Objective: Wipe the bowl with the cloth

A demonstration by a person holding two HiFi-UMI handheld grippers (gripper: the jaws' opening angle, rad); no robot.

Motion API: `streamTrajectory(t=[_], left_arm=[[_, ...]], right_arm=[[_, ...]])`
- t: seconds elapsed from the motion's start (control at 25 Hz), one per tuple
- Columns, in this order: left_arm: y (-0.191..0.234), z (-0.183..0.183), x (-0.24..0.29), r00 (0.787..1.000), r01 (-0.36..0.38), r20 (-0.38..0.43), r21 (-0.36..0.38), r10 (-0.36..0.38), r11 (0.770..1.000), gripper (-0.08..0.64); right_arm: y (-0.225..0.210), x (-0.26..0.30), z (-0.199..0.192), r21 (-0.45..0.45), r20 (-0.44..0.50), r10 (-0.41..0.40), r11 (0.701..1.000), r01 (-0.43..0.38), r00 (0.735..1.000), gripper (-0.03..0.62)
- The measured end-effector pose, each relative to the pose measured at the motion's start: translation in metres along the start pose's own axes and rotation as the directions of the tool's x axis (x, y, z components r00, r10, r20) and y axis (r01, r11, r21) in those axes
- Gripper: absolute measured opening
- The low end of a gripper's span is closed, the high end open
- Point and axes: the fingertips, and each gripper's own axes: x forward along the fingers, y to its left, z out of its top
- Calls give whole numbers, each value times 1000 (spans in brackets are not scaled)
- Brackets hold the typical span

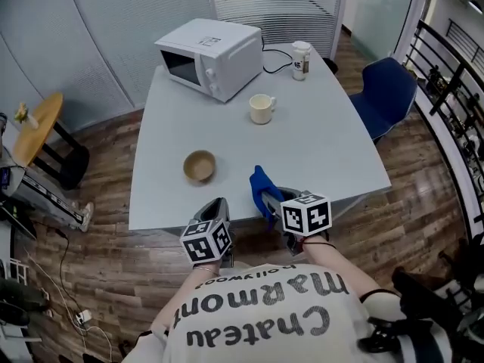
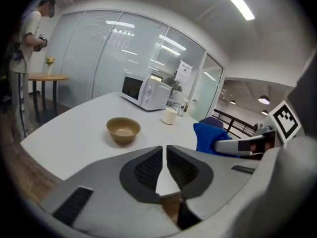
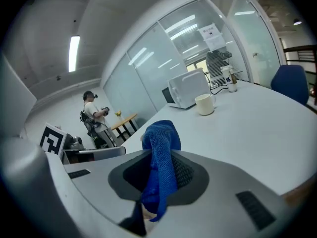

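Blue cloth (image 3: 161,135), seemingly clamped in right claw (image 3: 159,165)

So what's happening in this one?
A person at the near edge of the table holds a gripper in each hand. The right gripper is shut on the blue cloth, which sticks up from its jaws. The left gripper has its jaws together, empty. The bowl sits on the table ahead, untouched; wiping has not begun.

In the head view the table (image 1: 325,150) is seen steeply from above its near edge. Both gripper views are aimed low across it from that edge. The microwave (image 1: 212,57) at its far side is shared by all three, the bowl (image 1: 200,165) by head and left gripper views.
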Motion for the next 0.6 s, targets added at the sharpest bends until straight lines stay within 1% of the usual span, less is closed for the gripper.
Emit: streamTrajectory(t=[0.08, 0.2, 0.32, 0.6], left_arm=[[9, -7, -5, 1000, -21, -8, -18, 21, 1000, 20], [17, -15, -11, 999, -41, -18, -24, 41, 999, 20], [20, -19, -12, 998, -56, -29, -22, 56, 998, 20], [21, -27, -13, 996, -76, -45, -15, 75, 997, 20]], right_arm=[[-4, 3, -9, 15, -20, -9, 1000, 9, 1000, 64], [-8, 5, -20, 26, -44, -23, 999, 25, 999, 64], [-7, 7, -26, 11, -69, -33, 999, 34, 997, 64], [1, 11, -35, -10, -102, -18, 1000, 18, 995, 64]])
